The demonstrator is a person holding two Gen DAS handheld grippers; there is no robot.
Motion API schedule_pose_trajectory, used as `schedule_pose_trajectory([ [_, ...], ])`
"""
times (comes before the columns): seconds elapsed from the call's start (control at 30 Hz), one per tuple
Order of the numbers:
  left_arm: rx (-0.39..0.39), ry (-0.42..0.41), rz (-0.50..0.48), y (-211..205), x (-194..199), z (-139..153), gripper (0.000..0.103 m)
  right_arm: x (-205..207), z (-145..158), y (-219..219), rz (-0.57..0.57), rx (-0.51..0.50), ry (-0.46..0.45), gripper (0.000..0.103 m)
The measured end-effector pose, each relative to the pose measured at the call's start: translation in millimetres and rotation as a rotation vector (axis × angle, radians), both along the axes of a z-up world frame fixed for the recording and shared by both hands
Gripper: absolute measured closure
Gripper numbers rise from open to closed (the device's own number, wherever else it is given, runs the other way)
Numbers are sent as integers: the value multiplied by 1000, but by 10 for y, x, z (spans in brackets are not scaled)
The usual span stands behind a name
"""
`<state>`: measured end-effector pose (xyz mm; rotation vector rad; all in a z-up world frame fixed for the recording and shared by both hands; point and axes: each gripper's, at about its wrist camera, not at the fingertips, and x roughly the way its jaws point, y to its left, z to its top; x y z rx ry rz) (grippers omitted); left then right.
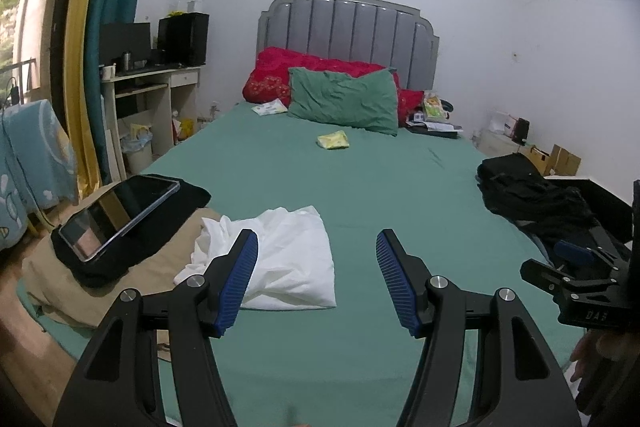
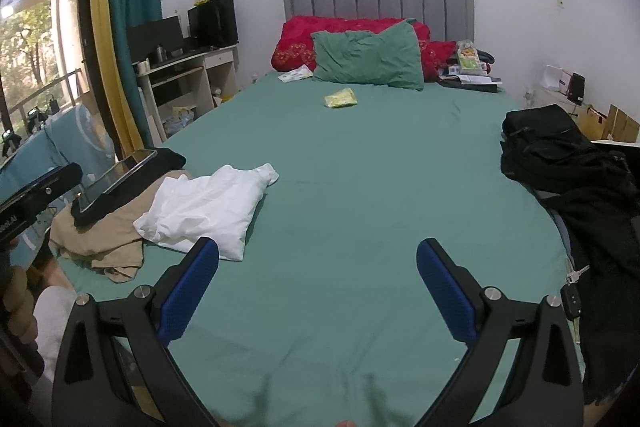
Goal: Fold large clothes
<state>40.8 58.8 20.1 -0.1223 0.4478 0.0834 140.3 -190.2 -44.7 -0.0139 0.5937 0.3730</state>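
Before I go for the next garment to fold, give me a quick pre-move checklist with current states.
1. Left tongs open and empty: ok.
2. Right tongs open and empty: ok.
3. Bare green sheet in mid-bed for folding: ok.
4. White garment lying free, nothing on top of it: ok; it overlaps the tan garment at one edge.
5. Tan garment free to lift: not ok; a tablet on a black cloth sits on it.
6. Black clothes pile free of loose items: not ok; a car key lies by its near edge.
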Motion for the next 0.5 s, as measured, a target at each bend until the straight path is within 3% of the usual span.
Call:
schedule_pose_trajectory([
  [0.5,-16,-2,5,5,-27,5,38,-50,2,-1,19,7,-7,4],
])
